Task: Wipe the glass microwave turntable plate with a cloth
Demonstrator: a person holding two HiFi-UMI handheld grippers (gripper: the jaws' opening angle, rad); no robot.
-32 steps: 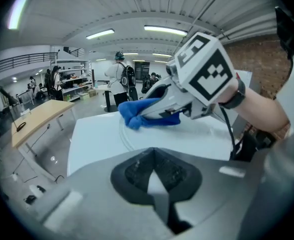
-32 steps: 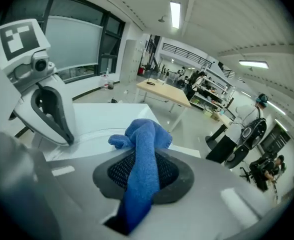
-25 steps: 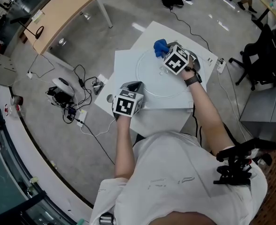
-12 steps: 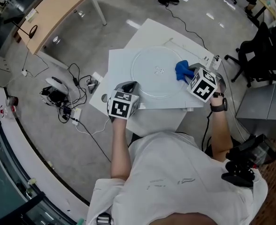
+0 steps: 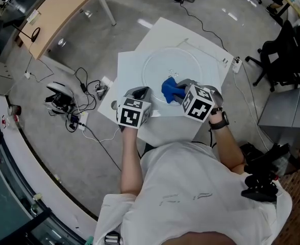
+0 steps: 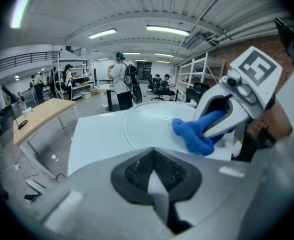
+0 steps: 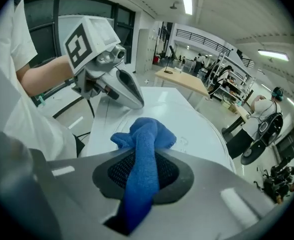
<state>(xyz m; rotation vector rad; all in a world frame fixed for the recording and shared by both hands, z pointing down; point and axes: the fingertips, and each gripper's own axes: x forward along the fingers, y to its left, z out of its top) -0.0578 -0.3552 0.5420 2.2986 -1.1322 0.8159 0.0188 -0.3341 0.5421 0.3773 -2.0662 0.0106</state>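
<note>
The round glass turntable plate [image 5: 163, 60] lies flat on a white table [image 5: 129, 68]. My right gripper [image 5: 179, 92] is shut on a blue cloth [image 5: 170, 89], pressing it on the plate's near part. In the right gripper view the cloth [image 7: 144, 136] bunches out past the right gripper [image 7: 143, 169] onto the glass. My left gripper [image 5: 141, 93] sits at the plate's near-left rim. In the left gripper view the left gripper [image 6: 154, 176] is shut with a pale sliver between the jaws, and the plate's rim [image 6: 128, 136] runs into them.
A wooden desk [image 5: 53, 19] stands at the far left. Cables and a small device [image 5: 63, 98] lie on the floor left of the table. An office chair [image 5: 277, 55] is to the right. Several people [image 6: 122, 81] stand far back in the hall.
My right gripper has swept the blue cloth from the plate's far side, round its right side, to the near middle. The left gripper has stayed at the rim.
</note>
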